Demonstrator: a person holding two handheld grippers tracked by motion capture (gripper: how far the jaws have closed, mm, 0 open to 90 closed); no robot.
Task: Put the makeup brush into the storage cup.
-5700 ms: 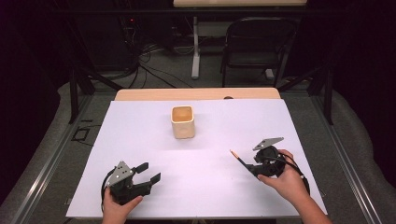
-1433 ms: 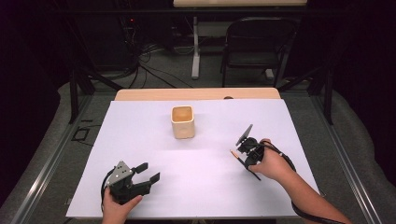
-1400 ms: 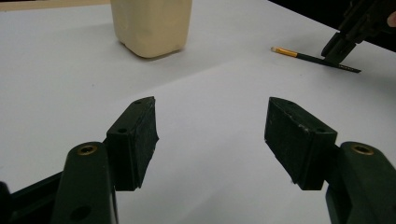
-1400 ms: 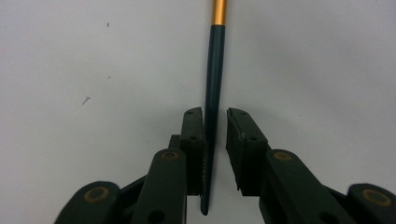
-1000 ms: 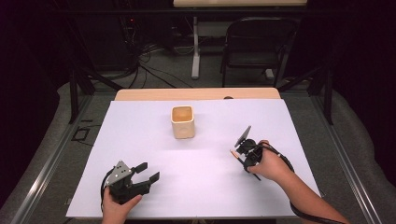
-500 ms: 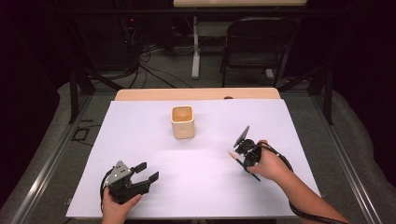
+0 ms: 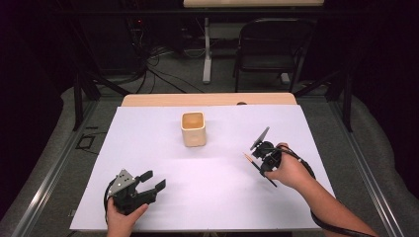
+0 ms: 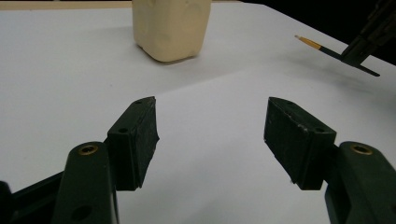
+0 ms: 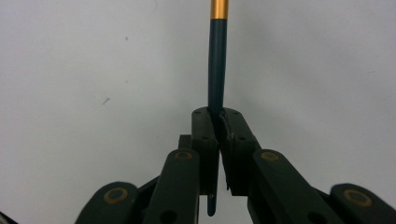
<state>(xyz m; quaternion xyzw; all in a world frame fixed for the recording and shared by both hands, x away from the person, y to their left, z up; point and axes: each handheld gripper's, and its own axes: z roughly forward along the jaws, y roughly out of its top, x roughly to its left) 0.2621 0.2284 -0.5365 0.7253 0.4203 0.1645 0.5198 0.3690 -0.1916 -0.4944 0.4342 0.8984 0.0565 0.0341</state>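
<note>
The pencil is slim and dark teal-black, with a gold band near one end and a pale tip beyond it. It is clamped between the closed fingers of the right gripper, its shaft running straight out past them and a short stub showing behind. It hangs over the right half of the white surface, gold end toward the middle, nearer the right edge.

The cup stands on the table, near its far middle. The left gripper rests near the front left. The pencil is right of the cup, between the right gripper's jaws.
</note>
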